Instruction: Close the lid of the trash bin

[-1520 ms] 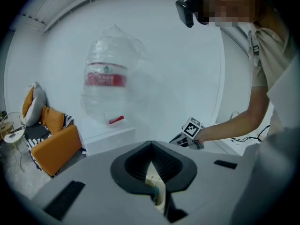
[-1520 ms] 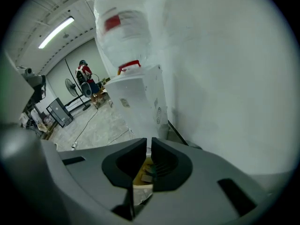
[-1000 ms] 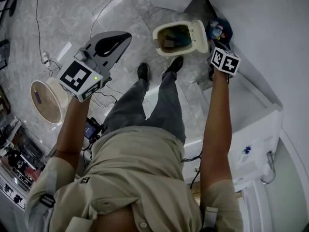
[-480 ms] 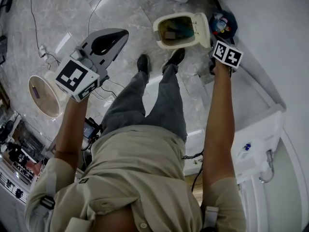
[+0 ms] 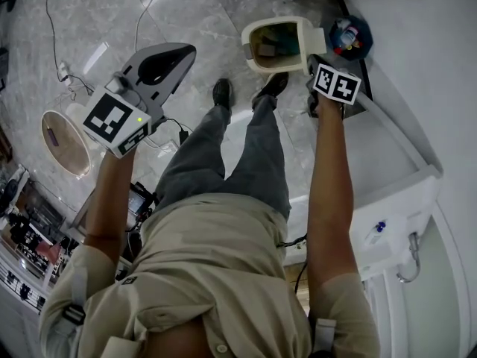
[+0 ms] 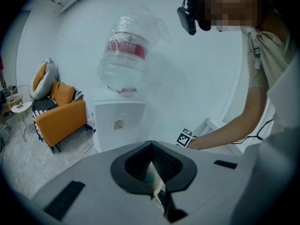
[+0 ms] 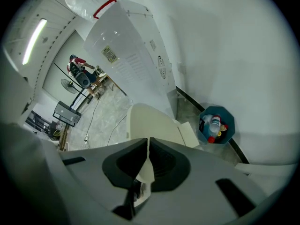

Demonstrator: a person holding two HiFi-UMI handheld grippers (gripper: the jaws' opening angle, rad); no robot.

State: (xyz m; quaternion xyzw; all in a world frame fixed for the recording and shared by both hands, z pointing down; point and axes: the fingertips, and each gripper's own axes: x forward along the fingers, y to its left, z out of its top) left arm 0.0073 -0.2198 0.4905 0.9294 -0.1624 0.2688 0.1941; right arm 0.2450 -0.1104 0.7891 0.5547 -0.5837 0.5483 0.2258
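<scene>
Now R gripper [image 7: 148,142], jaws pressed together & empty, has swung in from beside the trash bin [image 5: 287,22] up to its lid [image 7: 150,118]. Lid looks tipped further up, bin not yet shut. L gripper [image 6: 151,149] likewise closed, empty, idle.

Bin [image 5: 279,45]: cream shell, dark olive inside. Floor [image 5: 186,13]: grey marble, pale veins. Bucket [image 5: 352,36], far right: blue. Left gripper [image 6: 151,146] and right gripper [image 7: 148,142]: grey, black recess round the jaws; cubes patterned in black-and-white squares. Armchair [image 6: 63,118]: orange. Bottle [image 6: 124,55]: clear, red label. Shirt [image 5: 209,274]: khaki. Trousers [image 5: 253,162]: grey.
</scene>
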